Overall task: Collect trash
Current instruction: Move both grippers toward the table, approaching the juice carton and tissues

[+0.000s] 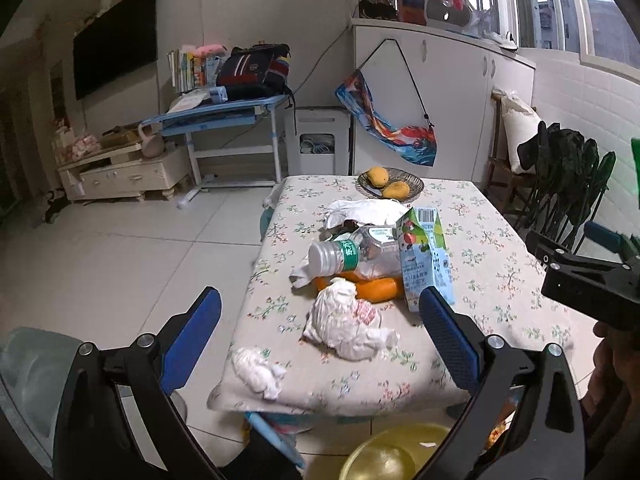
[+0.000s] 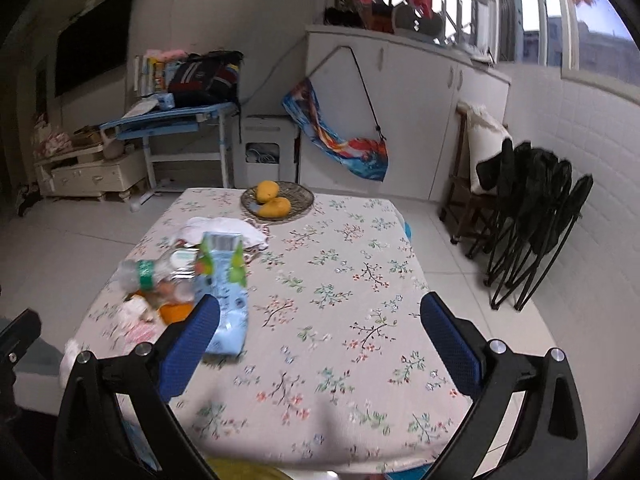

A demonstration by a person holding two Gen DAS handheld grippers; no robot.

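floral cloth covers the surface (image 1: 500,240), and the trash sits bunched toward its left half: a clear bottle (image 1: 352,256) on its side across an orange wrapper (image 1: 376,290), a blue-green carton (image 1: 426,258) leaning against them, a crumpled bag (image 1: 348,326) in front, a tissue wad (image 1: 258,372) at the near edge, and a white paper (image 1: 360,210) behind. the left gripper (image 1: 320,320) hangs before the near edge with its jaws wide apart and nothing between them, lined up roughly on the bag and wad, which looks like the likeliest first pick since they lie nearest and loose. the right gripper (image 2: 320,320) is likewise spread and empty, hovering over the bare right half of the cloth with the carton just beside its left finger (image 2: 192,344). a yellow bin (image 1: 396,452) sits on the floor below the near edge, between the left gripper's arms, presumably placed there so pieces can be dropped straight down. a woven basket (image 1: 414,188) with two mangoes (image 1: 394,189) stands at the far end, close behind the white paper; it is not trash and should be left alone. the pile is stacked, so pulling the wrapper first would likely roll the bottle or tip the carton. folded chairs (image 1: 560,184) lean on the tiled wall to the right, well apart from the work.
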